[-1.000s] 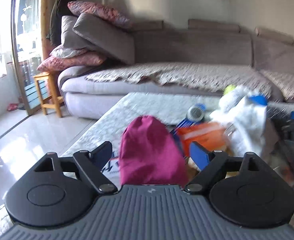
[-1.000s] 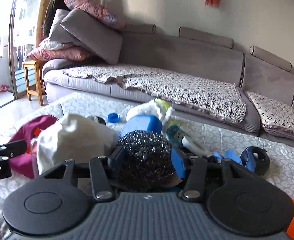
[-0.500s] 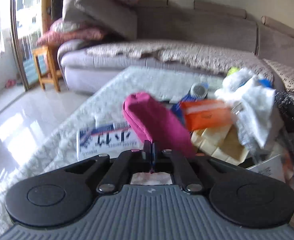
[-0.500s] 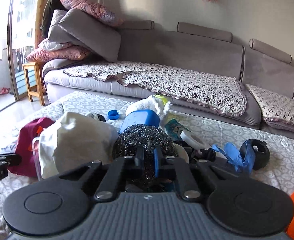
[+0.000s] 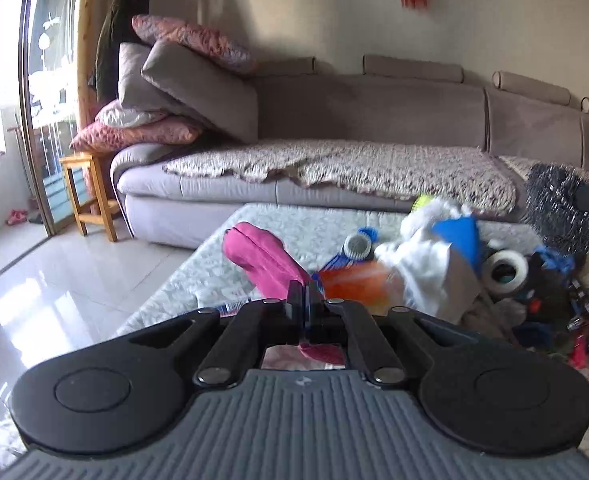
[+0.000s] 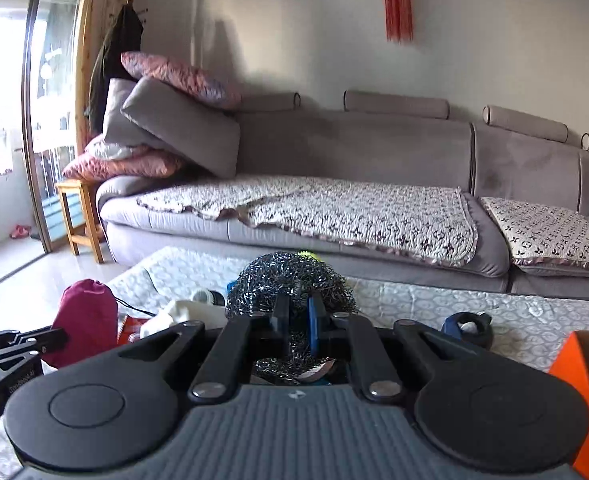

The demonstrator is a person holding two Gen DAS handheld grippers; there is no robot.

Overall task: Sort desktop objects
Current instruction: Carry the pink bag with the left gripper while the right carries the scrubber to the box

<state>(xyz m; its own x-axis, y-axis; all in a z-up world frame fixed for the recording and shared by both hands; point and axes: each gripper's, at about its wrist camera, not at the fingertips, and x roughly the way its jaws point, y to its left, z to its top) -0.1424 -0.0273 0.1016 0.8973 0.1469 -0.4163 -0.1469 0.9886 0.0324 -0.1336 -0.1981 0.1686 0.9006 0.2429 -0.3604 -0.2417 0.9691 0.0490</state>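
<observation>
While the pink pouch (image 5: 263,261) dangles over the left side of the table (image 5: 198,276), the left gripper (image 5: 303,305) has its jaws clamped tight on one end of it, so it's lifted off the patterned cloth. Over on the right, the right gripper (image 6: 297,320) is pinched into a steel wool scrubber (image 6: 290,280), also held up above the clutter. Below them sits the pile: an orange packet (image 5: 358,284), a white cloth (image 5: 426,268), a tape roll (image 5: 504,270). Behind it all there's the grey sofa (image 6: 374,152) with stacked cushions (image 6: 166,128)
</observation>
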